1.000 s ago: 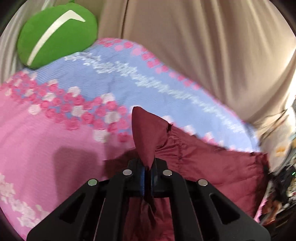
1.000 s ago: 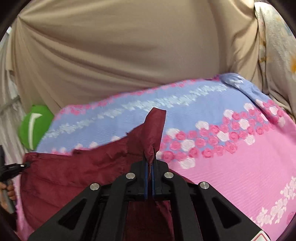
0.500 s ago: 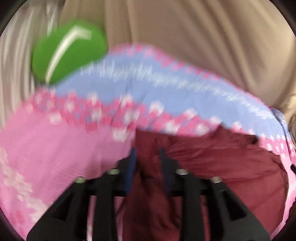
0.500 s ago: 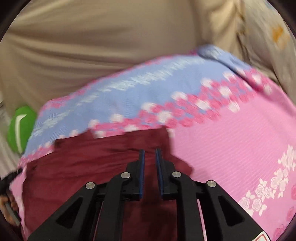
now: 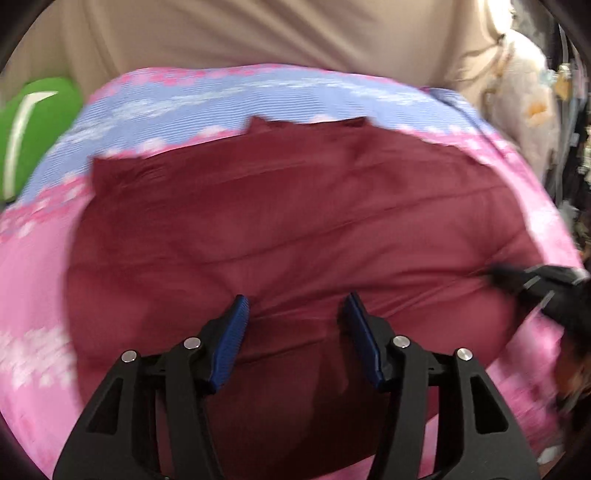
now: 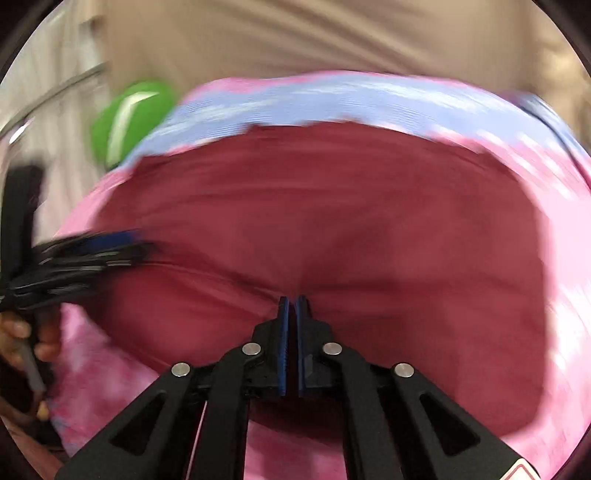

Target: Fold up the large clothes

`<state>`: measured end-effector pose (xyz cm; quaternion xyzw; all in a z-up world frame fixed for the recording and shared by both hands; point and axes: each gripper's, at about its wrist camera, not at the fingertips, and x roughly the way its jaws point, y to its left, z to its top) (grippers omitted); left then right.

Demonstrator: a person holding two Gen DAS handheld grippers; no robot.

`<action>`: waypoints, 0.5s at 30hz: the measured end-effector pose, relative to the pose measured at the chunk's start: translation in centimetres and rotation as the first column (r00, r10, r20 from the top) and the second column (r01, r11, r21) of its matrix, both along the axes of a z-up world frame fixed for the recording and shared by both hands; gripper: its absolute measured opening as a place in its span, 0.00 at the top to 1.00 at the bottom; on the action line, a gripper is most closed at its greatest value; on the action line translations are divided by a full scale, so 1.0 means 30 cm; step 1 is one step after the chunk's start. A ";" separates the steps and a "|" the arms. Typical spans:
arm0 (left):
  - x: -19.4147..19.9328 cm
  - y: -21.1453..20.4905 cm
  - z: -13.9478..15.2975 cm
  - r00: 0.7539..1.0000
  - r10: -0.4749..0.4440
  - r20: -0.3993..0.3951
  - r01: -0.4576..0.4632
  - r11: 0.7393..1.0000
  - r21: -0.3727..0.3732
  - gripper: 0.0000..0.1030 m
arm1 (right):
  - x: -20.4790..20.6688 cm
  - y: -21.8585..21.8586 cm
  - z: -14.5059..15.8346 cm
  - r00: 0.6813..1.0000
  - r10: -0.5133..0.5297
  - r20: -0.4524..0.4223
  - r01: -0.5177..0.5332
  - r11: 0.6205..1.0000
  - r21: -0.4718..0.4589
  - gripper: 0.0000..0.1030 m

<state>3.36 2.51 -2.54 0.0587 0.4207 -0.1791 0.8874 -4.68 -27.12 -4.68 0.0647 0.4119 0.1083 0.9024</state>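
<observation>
A green cushion (image 5: 33,122) sat at the far left against a beige curtain (image 5: 258,33). The maroon garment (image 5: 280,229) lay spread across the pink-and-blue floral bedspread (image 5: 33,295). The left gripper (image 5: 295,314) stood wide open over its near edge, holding nothing. The right gripper (image 6: 292,308) was pinched closed on a fold of the garment.

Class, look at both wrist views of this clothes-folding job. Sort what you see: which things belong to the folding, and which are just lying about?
Belongs to the job:
- maroon garment, spread flat
- left gripper, fingers apart over the garment
- right gripper, fingers pinched on a fold of garment

Just lying about:
- pink and blue floral bedspread underneath
- green cushion at the far left
- beige curtain behind
</observation>
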 end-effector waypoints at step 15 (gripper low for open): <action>0.125 0.309 0.178 0.960 0.272 0.075 -0.258 0.954 -0.151 0.47 | -0.030 -0.321 0.162 0.941 -0.322 0.104 0.319 0.947 0.046 0.87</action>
